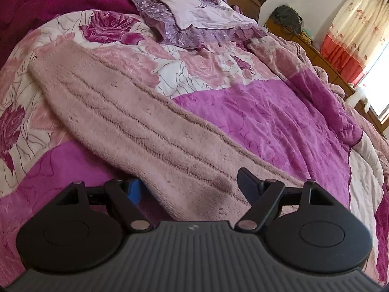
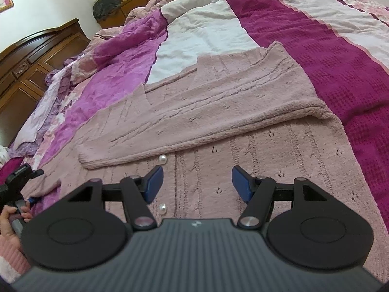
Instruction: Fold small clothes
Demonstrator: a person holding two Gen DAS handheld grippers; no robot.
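- Right hand-held gripper (image 2: 197, 185): jaws spread wide, nothing between them, poised over the pink knit cardigan (image 2: 218, 112) near its pearl buttons (image 2: 162, 158).
- Left hand-held gripper (image 1: 192, 189): jaws also wide apart, straddling a sleeve (image 1: 126, 112); contact unclear.
- Cardigan lies flat on the bed (image 2: 328, 56), one sleeve folded across the body.

Fuzzy matt knit cardigan (image 2: 218, 112) with glossy pearl buttons (image 2: 162, 158).
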